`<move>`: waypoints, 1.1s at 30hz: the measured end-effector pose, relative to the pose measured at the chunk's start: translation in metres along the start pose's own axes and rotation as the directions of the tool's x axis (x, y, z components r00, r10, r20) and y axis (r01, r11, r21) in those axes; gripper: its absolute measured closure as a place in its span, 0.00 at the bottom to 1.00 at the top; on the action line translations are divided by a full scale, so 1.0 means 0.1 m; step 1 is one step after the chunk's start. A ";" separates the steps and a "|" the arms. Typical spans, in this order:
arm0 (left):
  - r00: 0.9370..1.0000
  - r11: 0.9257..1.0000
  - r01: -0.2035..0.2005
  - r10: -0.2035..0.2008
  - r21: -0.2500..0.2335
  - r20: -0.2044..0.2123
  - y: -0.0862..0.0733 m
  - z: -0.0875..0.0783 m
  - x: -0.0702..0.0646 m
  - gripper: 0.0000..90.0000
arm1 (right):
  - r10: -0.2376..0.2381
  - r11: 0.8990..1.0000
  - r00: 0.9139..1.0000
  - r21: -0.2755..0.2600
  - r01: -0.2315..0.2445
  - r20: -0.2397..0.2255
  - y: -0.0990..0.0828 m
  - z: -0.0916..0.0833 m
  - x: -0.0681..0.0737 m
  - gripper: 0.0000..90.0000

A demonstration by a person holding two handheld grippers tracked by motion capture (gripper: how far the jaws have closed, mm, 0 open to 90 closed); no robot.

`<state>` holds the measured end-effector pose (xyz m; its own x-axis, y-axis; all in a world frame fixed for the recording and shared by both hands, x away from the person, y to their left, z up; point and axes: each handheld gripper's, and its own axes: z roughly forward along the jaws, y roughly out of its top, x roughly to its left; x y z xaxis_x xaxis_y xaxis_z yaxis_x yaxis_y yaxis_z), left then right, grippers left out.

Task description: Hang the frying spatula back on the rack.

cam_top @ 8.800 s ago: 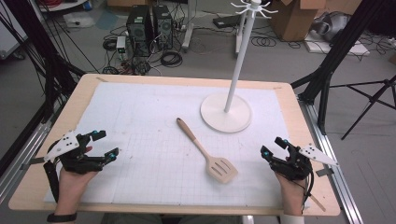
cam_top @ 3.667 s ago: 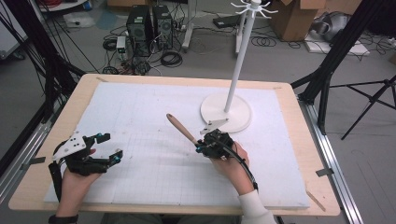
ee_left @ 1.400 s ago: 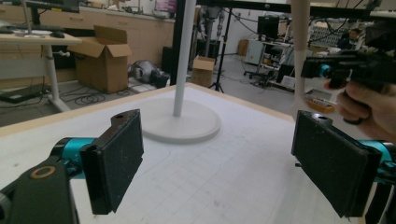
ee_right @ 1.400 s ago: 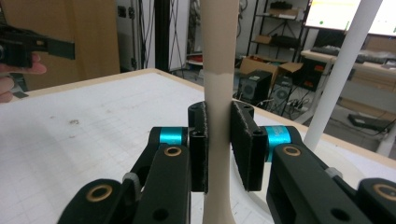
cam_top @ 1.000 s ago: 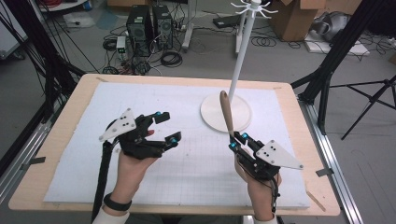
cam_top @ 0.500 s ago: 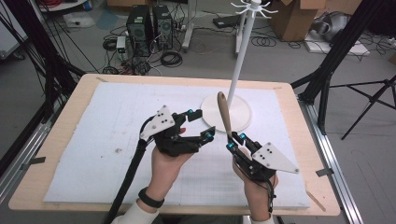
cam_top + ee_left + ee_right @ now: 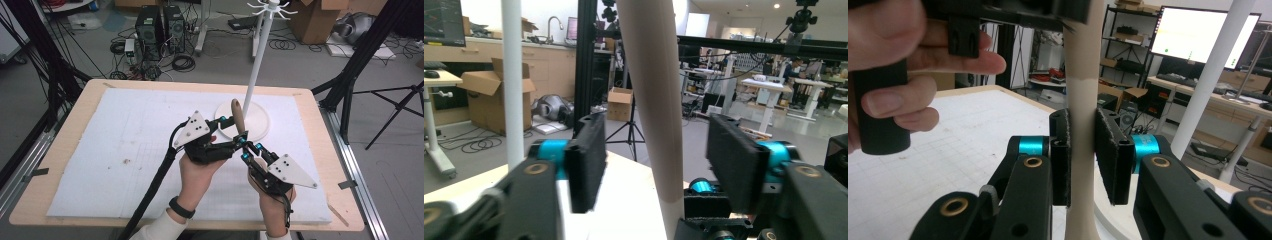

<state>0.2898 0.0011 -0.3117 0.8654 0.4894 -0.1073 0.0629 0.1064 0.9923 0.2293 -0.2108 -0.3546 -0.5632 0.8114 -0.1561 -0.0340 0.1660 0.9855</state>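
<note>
My right gripper (image 7: 1082,155) clamps the wooden spatula handle (image 7: 1082,100) upright for handover. My left gripper (image 7: 654,155) has just been closing around it, pads not yet touching.

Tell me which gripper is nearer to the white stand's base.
Left. The left gripper reaches to the near rim of the white stand's base, its jaws around the spatula handle. The right gripper grips the handle lower down, nearer the person.

White rack stand (image 7: 255,75) with round base (image 7: 257,122) on white mat (image 7: 100,150) over wooden surface (image 7: 65,135); PC towers (image 7: 159,27), cables and cardboard boxes (image 7: 320,20) on floor behind.
</note>
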 end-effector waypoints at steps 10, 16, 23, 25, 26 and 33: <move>0.999 1.000 0.002 -0.002 -0.006 0.043 0.00 0.01 0.02 0.79 | -0.002 1.000 1.000 -0.009 0.002 0.012 0.00 -0.01 0.00 0.86; 0.997 1.000 0.029 -0.029 0.002 0.071 0.00 0.03 0.04 0.81 | 0.002 1.000 1.000 -0.008 -0.002 0.028 -0.01 0.00 0.01 0.86; 0.998 1.000 0.027 -0.027 -0.002 0.049 -0.01 0.05 0.02 0.75 | -0.001 1.000 0.999 -0.011 0.002 0.032 -0.01 0.00 0.02 0.86; 0.998 1.000 0.030 -0.030 0.002 0.048 -0.02 0.06 0.02 0.74 | -0.004 1.000 1.000 -0.013 0.004 0.031 0.00 0.00 0.02 0.86; 0.998 1.000 0.025 -0.025 0.001 0.052 -0.02 0.05 0.02 0.76 | -0.006 1.000 0.999 -0.010 0.007 0.032 0.00 0.00 0.02 0.86; 0.996 1.000 0.026 -0.027 0.013 0.083 0.00 0.05 0.04 0.82 | -0.001 1.000 1.000 -0.009 0.001 0.015 0.00 0.00 0.00 0.86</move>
<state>0.2961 -0.0011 -0.3121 0.9015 0.4131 -0.1286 0.0918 0.1080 0.9899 0.2295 -0.2105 -0.3551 -0.5510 0.8194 -0.1579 -0.0418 0.1619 0.9859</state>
